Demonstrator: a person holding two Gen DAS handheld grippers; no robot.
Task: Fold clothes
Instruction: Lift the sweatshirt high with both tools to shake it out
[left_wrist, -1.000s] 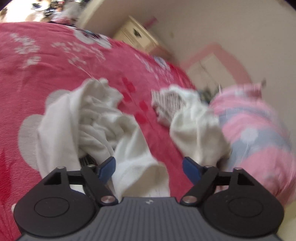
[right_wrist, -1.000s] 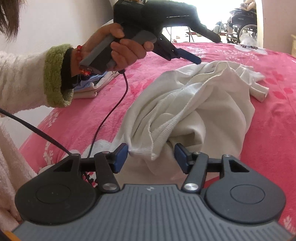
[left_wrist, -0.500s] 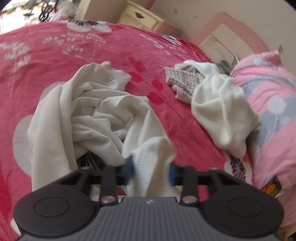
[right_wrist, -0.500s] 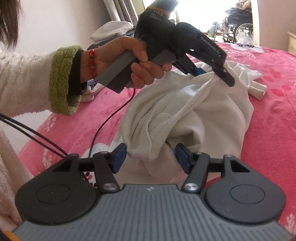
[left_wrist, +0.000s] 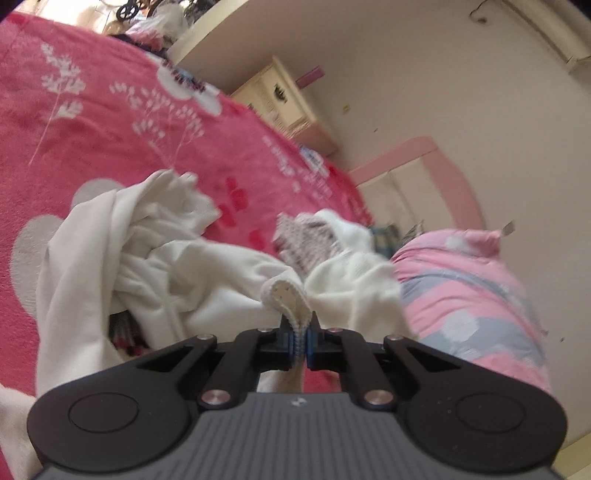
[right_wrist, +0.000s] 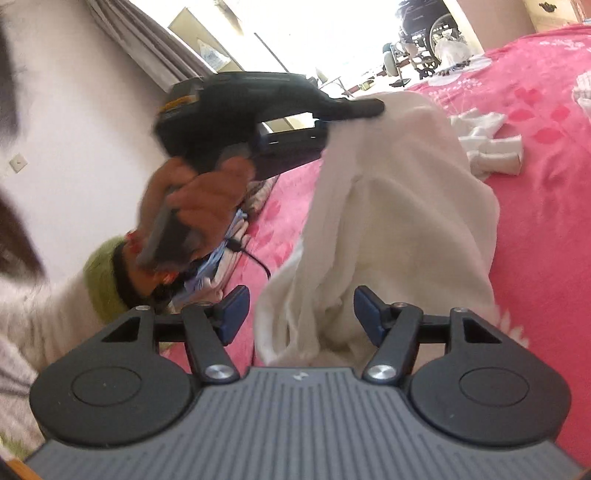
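Left gripper (left_wrist: 300, 341) clamped on a ribbed cuff of the cream garment (left_wrist: 155, 266), lifting it off the pink bedspread (left_wrist: 110, 122); right gripper (right_wrist: 299, 314) spread wide, with a hanging fold of the same cloth between its pads but not pinched. Garment bunched and unfolded, its bulk draped toward 9 o'clock in the left view. Likely risk: only a thin edge held, so a sharp tug or the weight of the dangling cloth could pull the cuff free; a late close on the right might catch a stray fold instead of a hem. Second pale garment (left_wrist: 351, 266) at 1 o'clock and pink pillow (left_wrist: 480, 295) at 3 o'clock visible only from the left; holding hand (right_wrist: 199, 206) and raised drape only from the right.
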